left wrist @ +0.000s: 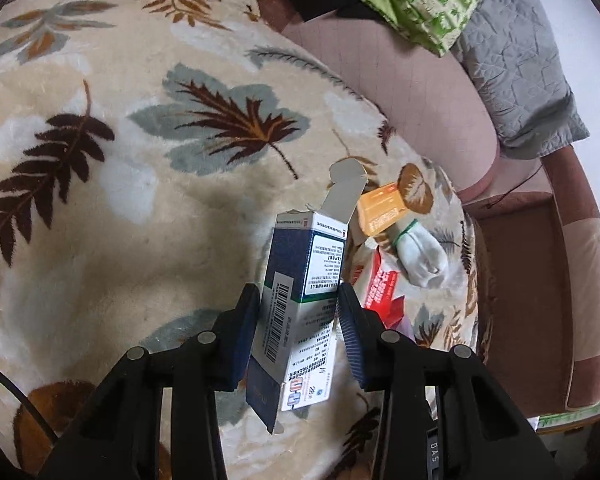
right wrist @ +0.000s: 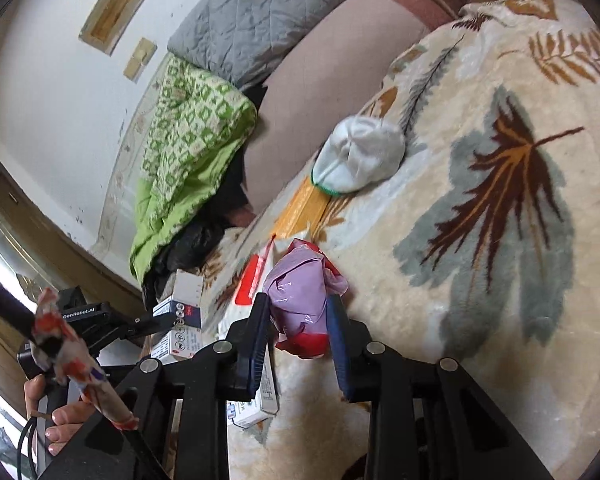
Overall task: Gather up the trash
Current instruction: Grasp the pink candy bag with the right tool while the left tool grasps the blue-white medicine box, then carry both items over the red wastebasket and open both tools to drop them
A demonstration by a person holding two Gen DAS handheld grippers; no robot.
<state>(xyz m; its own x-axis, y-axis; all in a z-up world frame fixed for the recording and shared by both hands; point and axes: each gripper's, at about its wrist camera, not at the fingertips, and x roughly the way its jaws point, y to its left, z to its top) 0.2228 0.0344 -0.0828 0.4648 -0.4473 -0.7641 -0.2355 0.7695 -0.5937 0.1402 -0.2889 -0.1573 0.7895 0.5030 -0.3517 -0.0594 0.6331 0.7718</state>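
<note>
The left wrist view shows the left gripper (left wrist: 300, 300) squeezing a blue and white box (left wrist: 296, 304) between its two fingers. The box is tall and thin, with a barcode on one side, and its top flap stands open. It is held up above a fluffy blanket (left wrist: 140, 200) with leaf pictures. Past the box, near the blanket's edge by the pink couch cushion (left wrist: 420, 100), lie an orange box (left wrist: 380, 208), a balled-up white sock (left wrist: 424, 252) and a red and white wrapper (left wrist: 380, 288).

The right wrist view shows what the left one hides. The right gripper (right wrist: 298, 320) is closed on a crumpled purple bag (right wrist: 296, 292) with a bit of red under it. The bag sits right between the fingers, touching both pads, just above the blanket. The white sock and the orange box lie farther ahead of it, at the same blanket edge. This view also shows the left gripper from the side, at the lower left, holding its box, and a hand (right wrist: 56, 412) with a patterned sleeve (right wrist: 72, 352). A green quilt (right wrist: 188, 152) and a grey pillow (right wrist: 260, 16) lie by the wall.
</note>
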